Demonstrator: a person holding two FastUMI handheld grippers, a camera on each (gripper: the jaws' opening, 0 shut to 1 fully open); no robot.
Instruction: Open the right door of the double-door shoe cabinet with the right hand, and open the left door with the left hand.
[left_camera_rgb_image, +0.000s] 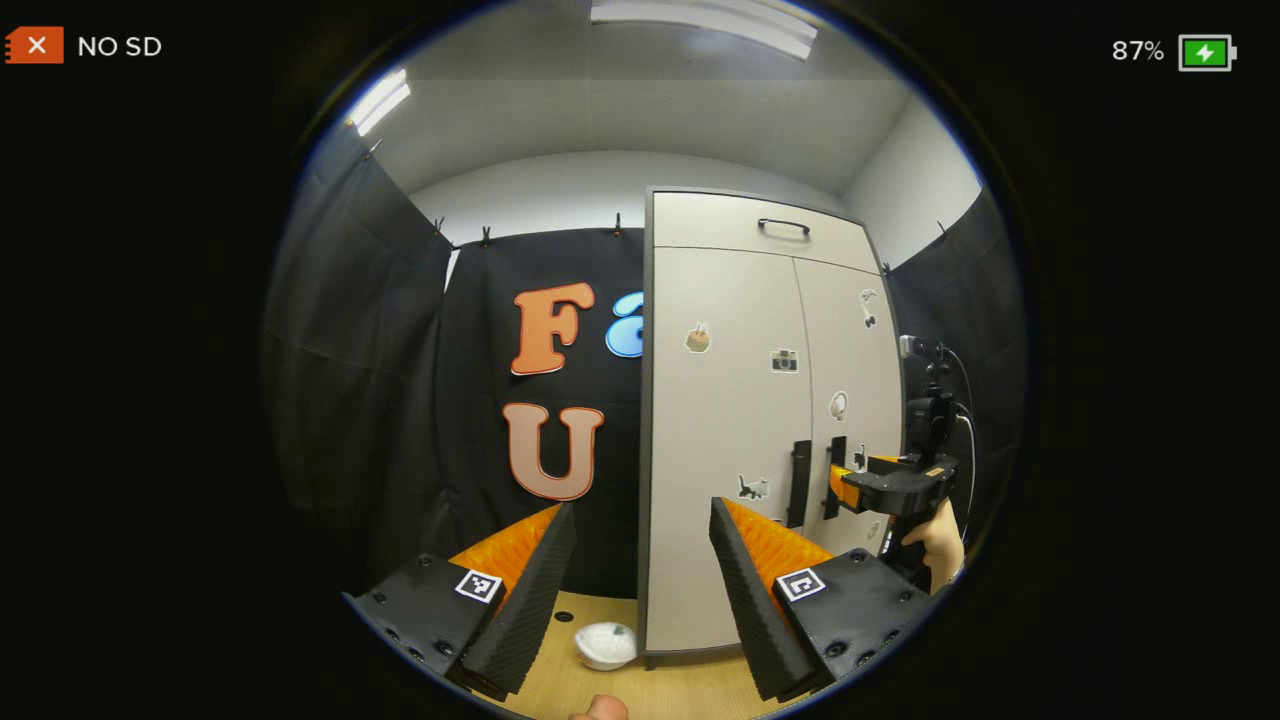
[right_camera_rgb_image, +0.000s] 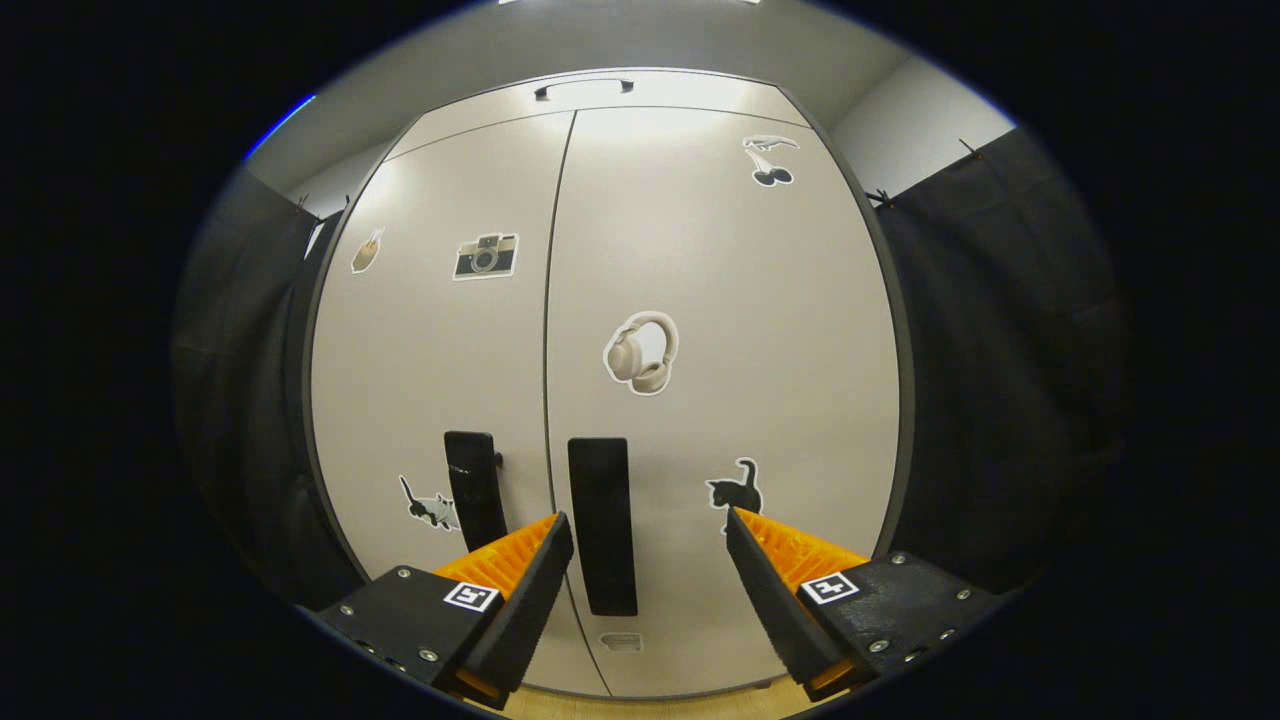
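Note:
The beige shoe cabinet (left_camera_rgb_image: 740, 420) stands against the booth wall with both doors closed. In the right gripper view the left door (right_camera_rgb_image: 430, 350) and right door (right_camera_rgb_image: 720, 300) fill the middle. Each has a black vertical handle: the left handle (right_camera_rgb_image: 473, 490), the right handle (right_camera_rgb_image: 602, 525). My right gripper (right_camera_rgb_image: 650, 545) is open close in front of the right handle, which lies between its fingers without touching them. In the left gripper view that same gripper (left_camera_rgb_image: 850, 487), held by a hand (left_camera_rgb_image: 940, 545), is at the handles (left_camera_rgb_image: 798, 483). My left gripper (left_camera_rgb_image: 643, 540) is open, farther back, left of the cabinet.
A drawer front with a black pull (left_camera_rgb_image: 783, 226) tops the cabinet. A white bowl-like object (left_camera_rgb_image: 605, 645) lies on the wooden floor (left_camera_rgb_image: 660, 690) by the cabinet's left corner. Black curtains hang on both sides. A camera on a stand (left_camera_rgb_image: 930, 400) is at the right.

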